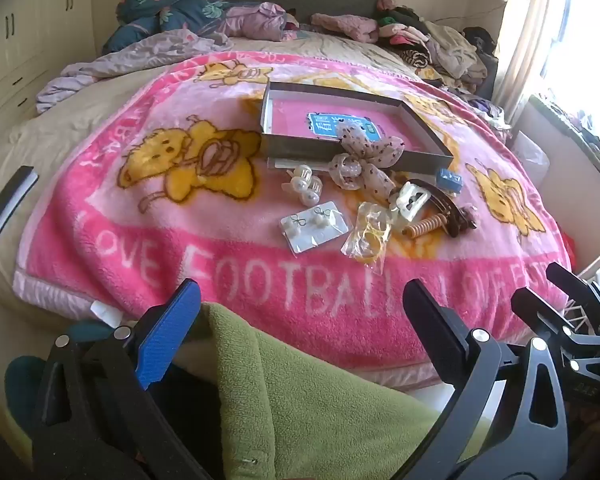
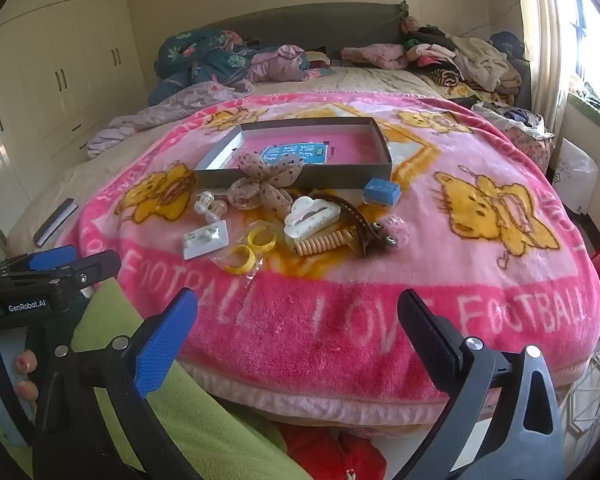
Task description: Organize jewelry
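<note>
A shallow grey box [image 1: 352,156] [image 2: 296,178] with a pink inside lies open on the pink blanket. In front of it lies a heap of jewelry: a dotted bow [image 1: 364,152] [image 2: 266,180], pearl clips [image 1: 306,186] [image 2: 210,204], an earring card [image 1: 314,226] [image 2: 206,238], yellow rings in a bag [image 1: 368,238] [image 2: 252,250], a white hair claw [image 1: 410,202] [image 2: 312,216], a coil hair tie [image 1: 424,226] [image 2: 324,244], a dark hair band [image 1: 448,210] [image 2: 358,220] and a small blue box [image 1: 449,180] [image 2: 382,192]. My left gripper [image 1: 300,316] and right gripper [image 2: 298,320] are open and empty, held near the blanket's front edge.
The pink blanket [image 1: 228,256] [image 2: 420,264] covers the bed. Piled clothes [image 1: 432,40] [image 2: 460,56] and bedding lie at the headboard. A dark flat object [image 1: 8,204] [image 2: 56,222] lies at the left bed edge. Green fleece [image 1: 300,392] [image 2: 196,420] is under the grippers. Wardrobes stand left, a window right.
</note>
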`<move>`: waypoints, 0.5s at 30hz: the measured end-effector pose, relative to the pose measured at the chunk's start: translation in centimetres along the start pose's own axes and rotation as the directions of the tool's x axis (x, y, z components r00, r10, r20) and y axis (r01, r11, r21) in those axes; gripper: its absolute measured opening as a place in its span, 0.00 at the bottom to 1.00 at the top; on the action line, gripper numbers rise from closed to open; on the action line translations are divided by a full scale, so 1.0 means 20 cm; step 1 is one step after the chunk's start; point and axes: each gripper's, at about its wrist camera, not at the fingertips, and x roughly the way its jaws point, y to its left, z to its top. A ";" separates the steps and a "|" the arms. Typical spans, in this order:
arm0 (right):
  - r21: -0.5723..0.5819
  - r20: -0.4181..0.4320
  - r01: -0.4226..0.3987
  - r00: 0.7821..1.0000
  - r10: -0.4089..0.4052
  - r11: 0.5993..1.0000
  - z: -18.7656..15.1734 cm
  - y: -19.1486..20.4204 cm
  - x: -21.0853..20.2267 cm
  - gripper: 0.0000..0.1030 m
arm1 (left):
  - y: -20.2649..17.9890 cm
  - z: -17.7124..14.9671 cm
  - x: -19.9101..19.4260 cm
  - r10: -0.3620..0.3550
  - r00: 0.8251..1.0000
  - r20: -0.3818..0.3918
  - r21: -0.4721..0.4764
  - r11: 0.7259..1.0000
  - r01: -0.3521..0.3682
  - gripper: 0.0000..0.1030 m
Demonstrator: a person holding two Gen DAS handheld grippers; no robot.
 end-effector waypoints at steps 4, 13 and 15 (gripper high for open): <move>-0.002 -0.003 0.002 1.000 -0.002 1.000 0.00 0.00 0.00 0.96 | 0.00 0.00 0.00 -0.012 1.000 0.001 -0.007 1.000 0.012 0.92; -0.004 -0.001 0.004 1.000 -0.004 1.000 0.01 0.01 0.00 0.96 | 0.00 0.00 0.00 -0.012 1.000 0.000 -0.005 1.000 0.012 0.92; -0.004 -0.001 0.004 1.000 -0.004 1.000 0.01 0.01 0.00 0.96 | 0.00 0.00 0.00 -0.010 1.000 0.000 -0.005 1.000 0.010 0.92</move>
